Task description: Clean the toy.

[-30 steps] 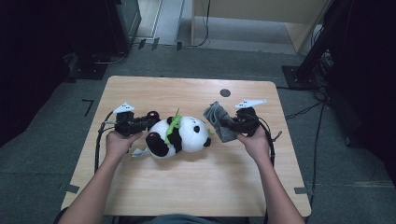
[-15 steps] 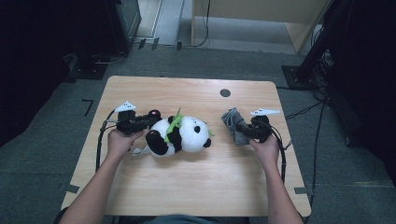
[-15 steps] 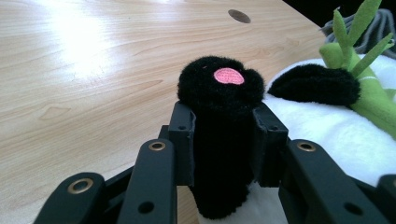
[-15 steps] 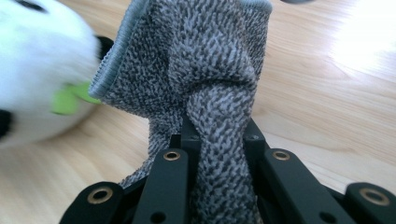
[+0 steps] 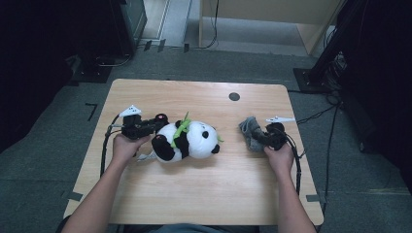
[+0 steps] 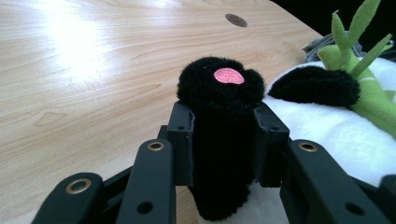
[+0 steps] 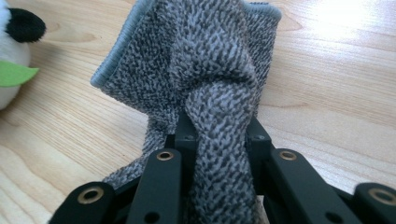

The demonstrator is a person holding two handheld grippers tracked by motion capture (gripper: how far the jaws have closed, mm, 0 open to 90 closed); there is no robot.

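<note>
A black and white plush panda (image 5: 189,141) lies on its side in the middle of the wooden table (image 5: 194,199), with a green felt bamboo sprig (image 5: 180,130) on its chest. My left gripper (image 5: 158,121) is shut on the panda's black leg (image 6: 224,84), whose pink-soled paw sticks out past the pads. At the right, my right gripper (image 5: 257,137) grips a bunched grey knitted cloth (image 5: 248,130) that rests on the tabletop. Its jaws have just been opening a little. In the right gripper view the cloth (image 7: 201,60) is still squeezed between the pads (image 7: 184,133).
A small dark round hole (image 5: 234,96) sits in the tabletop near the far edge. Cables trail from both grippers over the table's sides. Dark equipment and a wooden cabinet stand on the floor beyond the table.
My right hand has carried the grey cloth to the right and down, away from the panda, until it rests on the table. The left hand and panda stayed put.
</note>
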